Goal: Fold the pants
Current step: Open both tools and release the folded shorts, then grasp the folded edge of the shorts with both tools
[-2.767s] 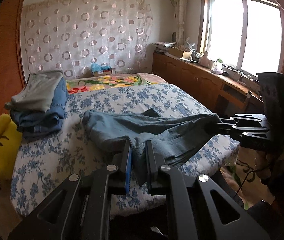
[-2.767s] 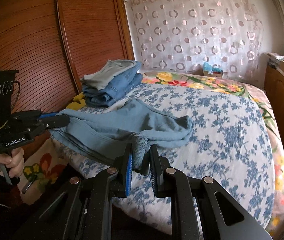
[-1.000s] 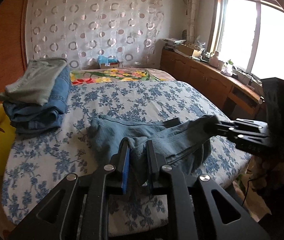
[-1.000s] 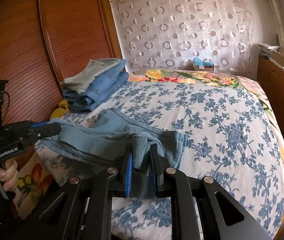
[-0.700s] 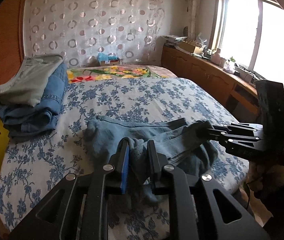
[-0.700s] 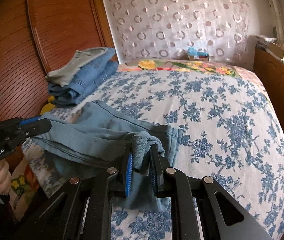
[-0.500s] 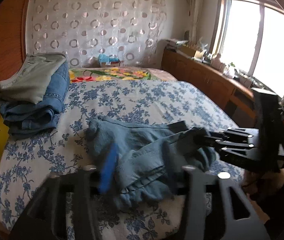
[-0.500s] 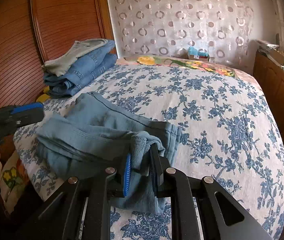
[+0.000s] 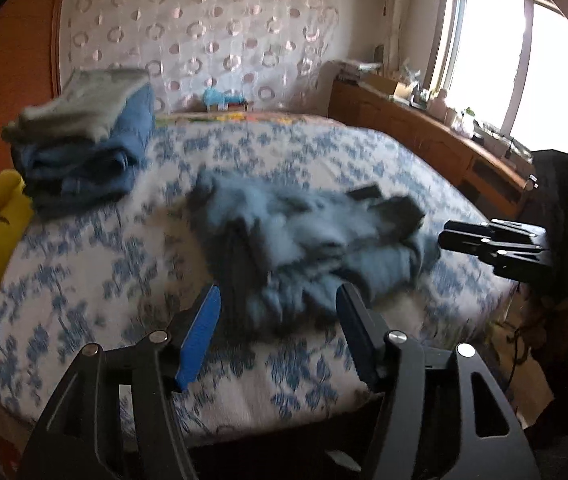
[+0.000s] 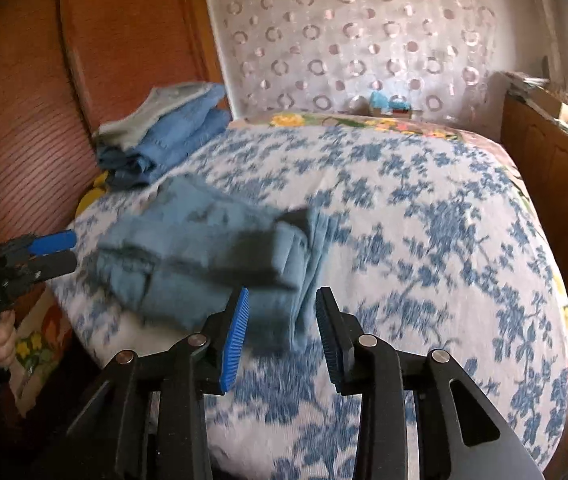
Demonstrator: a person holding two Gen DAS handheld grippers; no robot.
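While both sets of jaws are opening, the left gripper [image 9: 277, 320] and right gripper [image 10: 281, 320] grip nothing; soft blue pants [image 10: 203, 256] lie bunched near the floral bed's [image 10: 444, 240] front edge, folded denim stack [image 10: 163, 136] beyond.

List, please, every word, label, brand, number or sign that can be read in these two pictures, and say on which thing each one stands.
None can be read.
Pale marking on the side of the left gripper, right wrist view: too blurred and too small to read.
Small boxes at the head of the bed: any print is too small to tell.
Blue pants and folded clothes: no label visible.
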